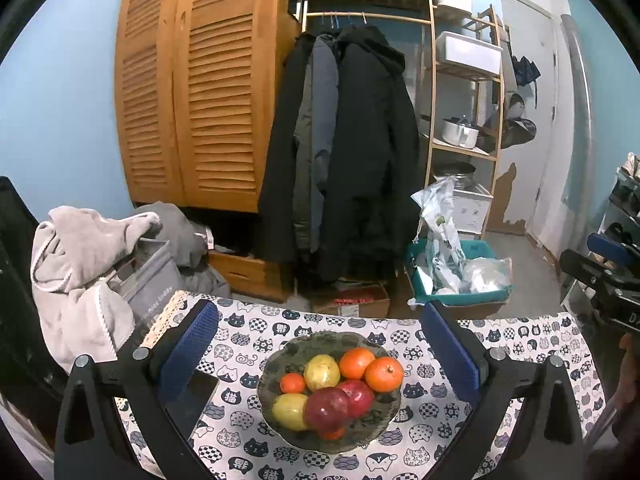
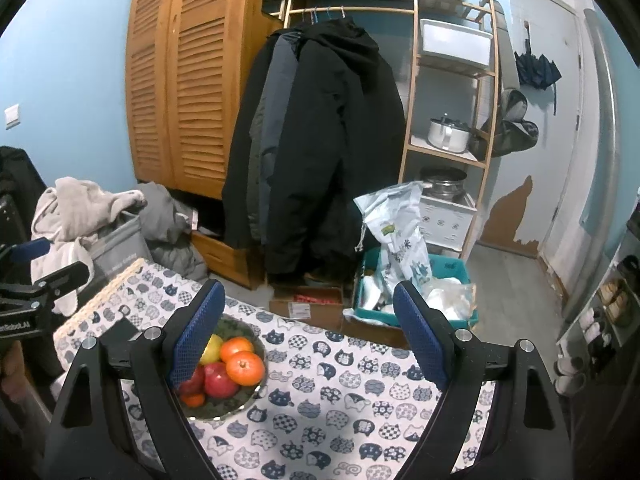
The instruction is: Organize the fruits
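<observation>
Left wrist view: left claw [image 1: 320, 354] spread wide, empty, poised above a dark patterned bowl [image 1: 276, 364] on the cat-print tabletop [image 1: 520, 344]. Contents of bowl: two large oranges [image 1: 384, 374], two small ones [image 1: 292, 383], two yellow fruits [image 1: 322, 372], two red fruits [image 1: 328, 408], all heaped touching; one small orange is half hidden under the front red one. No fruit shows on the cloth outside the bowl. The right claw's body [image 1: 608, 276] shows at the right edge, well apart from the bowl. Right wrist view: right claw [image 2: 308, 336] likewise spread, empty, aimed at bare cloth to the right of the bowl; its left finger covers part of the heap. Judgement: the fruit lies gathered in the bowl, which fits either a finished gathering or a pile awaiting sorting; the pictures do not settle which. Handling note, should any fruit be lifted: take a top, outer piece such as the right-hand orange, close across its widest part, squeeze gently, lift straight up, since round neighbours may roll.
</observation>
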Demonstrator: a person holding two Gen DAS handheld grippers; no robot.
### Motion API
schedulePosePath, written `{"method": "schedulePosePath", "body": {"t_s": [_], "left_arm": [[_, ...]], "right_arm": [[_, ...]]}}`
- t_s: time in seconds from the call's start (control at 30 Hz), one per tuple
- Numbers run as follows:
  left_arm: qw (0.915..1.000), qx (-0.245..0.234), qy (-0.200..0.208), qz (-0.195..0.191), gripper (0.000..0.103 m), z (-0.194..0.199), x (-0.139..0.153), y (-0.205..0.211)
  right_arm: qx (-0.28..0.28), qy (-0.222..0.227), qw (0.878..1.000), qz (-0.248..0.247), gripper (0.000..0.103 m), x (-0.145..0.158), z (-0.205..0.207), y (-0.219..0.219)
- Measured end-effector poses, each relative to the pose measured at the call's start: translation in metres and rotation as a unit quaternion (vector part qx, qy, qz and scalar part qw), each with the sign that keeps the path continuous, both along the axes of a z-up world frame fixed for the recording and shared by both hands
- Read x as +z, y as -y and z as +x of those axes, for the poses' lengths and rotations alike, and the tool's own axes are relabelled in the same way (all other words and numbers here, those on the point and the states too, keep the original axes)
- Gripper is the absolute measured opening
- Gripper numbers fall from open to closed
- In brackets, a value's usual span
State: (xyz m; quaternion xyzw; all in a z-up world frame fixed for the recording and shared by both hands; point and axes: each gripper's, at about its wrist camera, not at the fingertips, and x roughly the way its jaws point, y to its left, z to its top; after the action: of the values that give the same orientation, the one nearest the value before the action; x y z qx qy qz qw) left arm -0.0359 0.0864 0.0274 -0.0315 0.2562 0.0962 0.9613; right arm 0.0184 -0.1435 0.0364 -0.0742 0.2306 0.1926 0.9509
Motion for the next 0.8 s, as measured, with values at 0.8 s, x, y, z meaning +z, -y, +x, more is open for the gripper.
{"method": "schedulePosePath", "body": {"t_s": [0.8], "left_arm": [[0.9998, 0.018, 0.008, 0.003, 0.102, -0.0034, 0.0056, -0.001]], "right_arm": [[0.001, 0.003, 1.0, -0.005, 0.085, 0.0006, -0.0029, -0.0027]]}}
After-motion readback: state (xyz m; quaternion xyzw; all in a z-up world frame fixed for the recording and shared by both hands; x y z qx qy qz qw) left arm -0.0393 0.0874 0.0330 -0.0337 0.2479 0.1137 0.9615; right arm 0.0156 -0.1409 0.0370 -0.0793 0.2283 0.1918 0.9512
